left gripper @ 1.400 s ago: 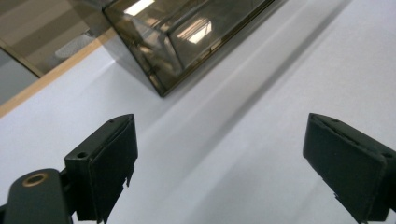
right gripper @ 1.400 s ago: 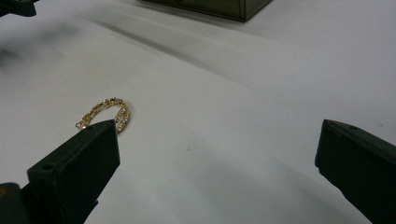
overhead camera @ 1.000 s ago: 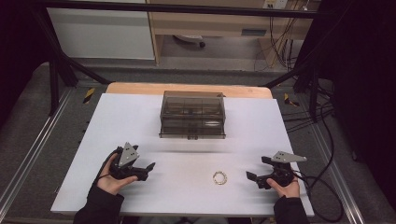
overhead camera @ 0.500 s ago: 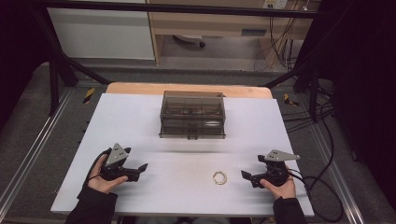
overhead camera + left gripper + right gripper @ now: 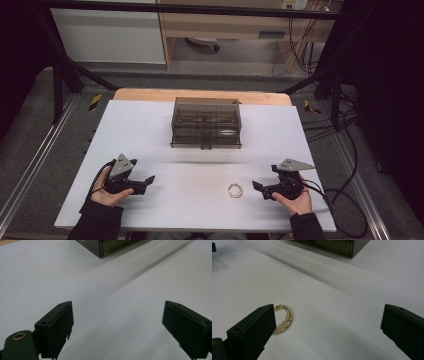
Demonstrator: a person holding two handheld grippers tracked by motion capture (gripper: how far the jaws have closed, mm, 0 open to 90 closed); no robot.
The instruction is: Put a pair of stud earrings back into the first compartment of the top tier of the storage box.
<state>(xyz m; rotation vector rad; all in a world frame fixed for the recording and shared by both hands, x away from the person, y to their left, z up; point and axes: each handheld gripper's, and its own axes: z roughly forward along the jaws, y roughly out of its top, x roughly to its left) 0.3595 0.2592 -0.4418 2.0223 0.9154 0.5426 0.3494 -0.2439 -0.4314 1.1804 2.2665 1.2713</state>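
Bracelet (image 5: 235, 190): one, a small gold-coloured ring of beaded or stone-set links, glittering and bumpy – it lies flat on the table in the lower middle of the high view, a little right of centre, just to the left of the right gripper's tips. In the right gripper view it sits at lower left, partly hidden behind the left-hand jaw, and two rows of links can be made out.

Right gripper (image 5: 259, 188): one, black hard plastic with a grey three-cornered plate on top and a cable trailing off to the right; lower right of the high view, held in a gloved hand. Its jaws stand wide apart, with nothing between them – flat, blocky pads with small screw holes.

Left gripper (image 5: 148, 181): one, same black build and grey plate, lower left of the high view, well apart from the bracelet. Its jaws are spread wide over bare table, gripping nothing.

Box (image 5: 206, 123): one, a rectangular case of smoky, see-through dark plastic, smooth and glossy, with inner partitions faintly visible; centre of the high view, above both grippers. How many compartments it has cannot be told.

Table (image 5: 150, 125): one, a matt white sheet, smooth, with a strip of pale wood showing along its far edge.

Hands: two, in dark gloves with dark sleeves, coming in at the bottom edge.
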